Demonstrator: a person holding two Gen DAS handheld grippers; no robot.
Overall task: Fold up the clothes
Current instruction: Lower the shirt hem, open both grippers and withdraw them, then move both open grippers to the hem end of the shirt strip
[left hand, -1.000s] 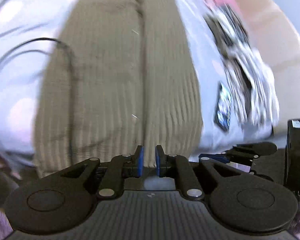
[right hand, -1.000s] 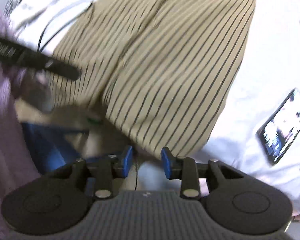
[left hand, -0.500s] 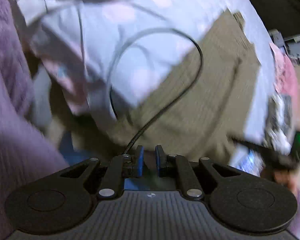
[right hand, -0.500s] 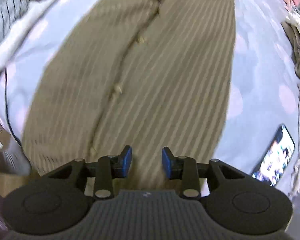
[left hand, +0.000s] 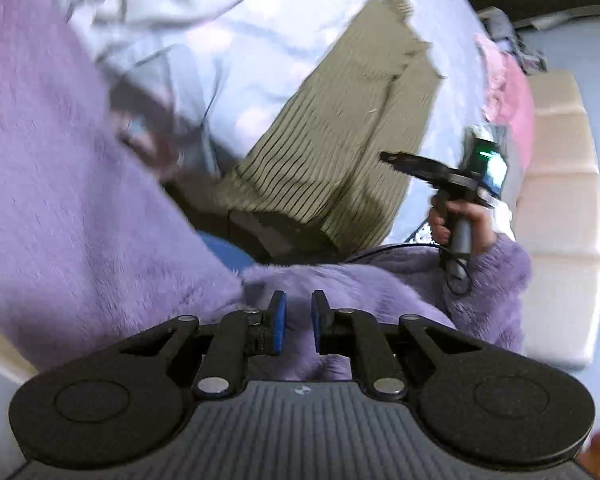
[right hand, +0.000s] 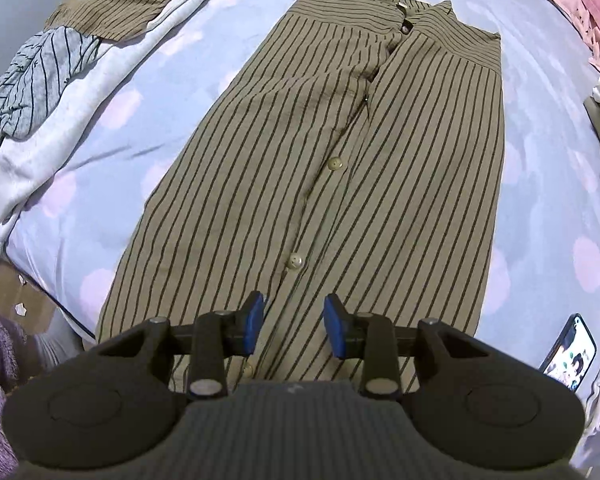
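Now the striped shirt [right hand: 340, 168] lies flat and buttoned on the bed [right hand: 148, 128], collar at twelve o'clock, hem at six. Bare sheet runs along both long edges. A pile of clothes [right hand: 60, 60] crowds ten o'clock; a phone [right hand: 568, 354] sits at four. The right gripper [right hand: 294, 326] hangs over the hem, fingers released and empty. The left gripper [left hand: 298, 320], fingers just opening with nothing between them, is above a purple sleeve [left hand: 380, 292].
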